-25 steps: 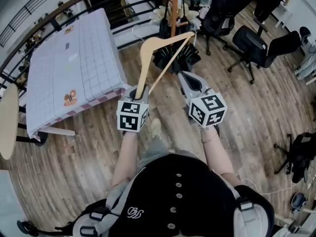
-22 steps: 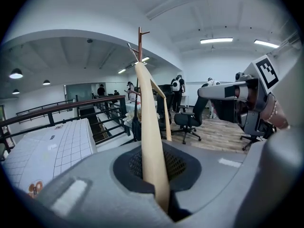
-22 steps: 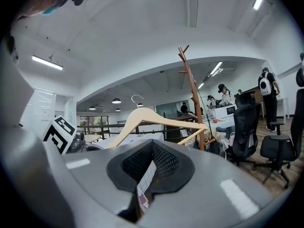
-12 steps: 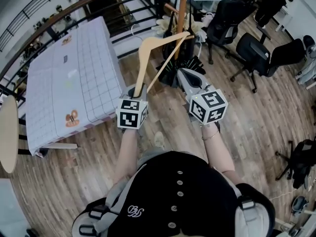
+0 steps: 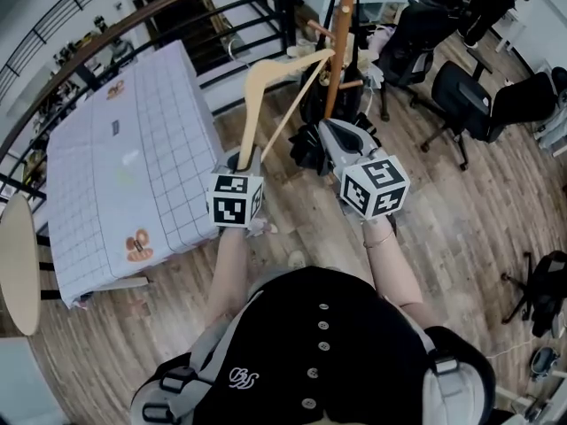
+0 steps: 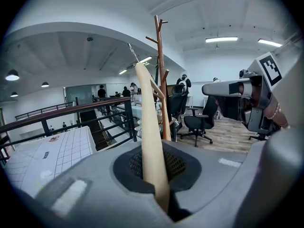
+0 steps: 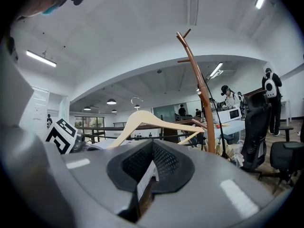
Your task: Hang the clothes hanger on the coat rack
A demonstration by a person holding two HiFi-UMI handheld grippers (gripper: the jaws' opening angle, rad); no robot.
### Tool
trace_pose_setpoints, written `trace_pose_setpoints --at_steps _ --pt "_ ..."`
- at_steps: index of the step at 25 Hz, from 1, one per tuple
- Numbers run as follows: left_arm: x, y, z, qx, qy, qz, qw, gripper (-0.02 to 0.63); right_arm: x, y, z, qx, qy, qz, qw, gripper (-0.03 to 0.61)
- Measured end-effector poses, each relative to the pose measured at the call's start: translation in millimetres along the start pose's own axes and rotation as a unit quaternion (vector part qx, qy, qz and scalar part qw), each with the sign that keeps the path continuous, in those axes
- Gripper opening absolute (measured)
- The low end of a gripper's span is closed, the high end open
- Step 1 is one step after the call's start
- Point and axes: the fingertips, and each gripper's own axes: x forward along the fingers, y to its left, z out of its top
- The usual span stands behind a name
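A light wooden clothes hanger point(image 5: 255, 91) with a metal hook point(image 5: 232, 48) stands up from my left gripper point(image 5: 241, 159), which is shut on the end of one hanger arm. In the left gripper view the hanger arm point(image 6: 150, 127) rises from between the jaws. The brown wooden coat rack point(image 5: 342, 42) stands just beyond the hanger's far end, with its pegs high on the pole point(image 6: 160, 75). My right gripper point(image 5: 331, 135) is level beside the hanger, jaws together and nothing in them. In the right gripper view the hanger point(image 7: 145, 121) hangs left of the rack pole point(image 7: 199, 91).
A table with a grid cloth point(image 5: 115, 149) is at the left, and a dark railing point(image 5: 190, 16) runs behind it. Black office chairs point(image 5: 478, 96) stand at the right. Dark bags point(image 5: 310, 140) lie at the rack's foot. A round table point(image 5: 16, 251) is at far left.
Both grippers and the hanger have moved forward together across the floor. The coat rack is now nearer, with the hanger's far end close beside its pole.
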Motion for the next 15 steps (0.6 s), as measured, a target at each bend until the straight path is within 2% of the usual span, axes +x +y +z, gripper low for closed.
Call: trace_pose_setpoints --at_steps 8,15 --pt "27.8 37.5 6.8 0.009 0.005 0.005 0.9999 0.006 41.7 -7.1 -4.4 0.007 0.002 -0.010 1.000 0.000" --pt "48.4 46.6 10.5 0.024 0.012 0.011 0.9996 0.006 54.2 -14.3 -15.4 0.018 0.016 -0.012 1.000 0.000"
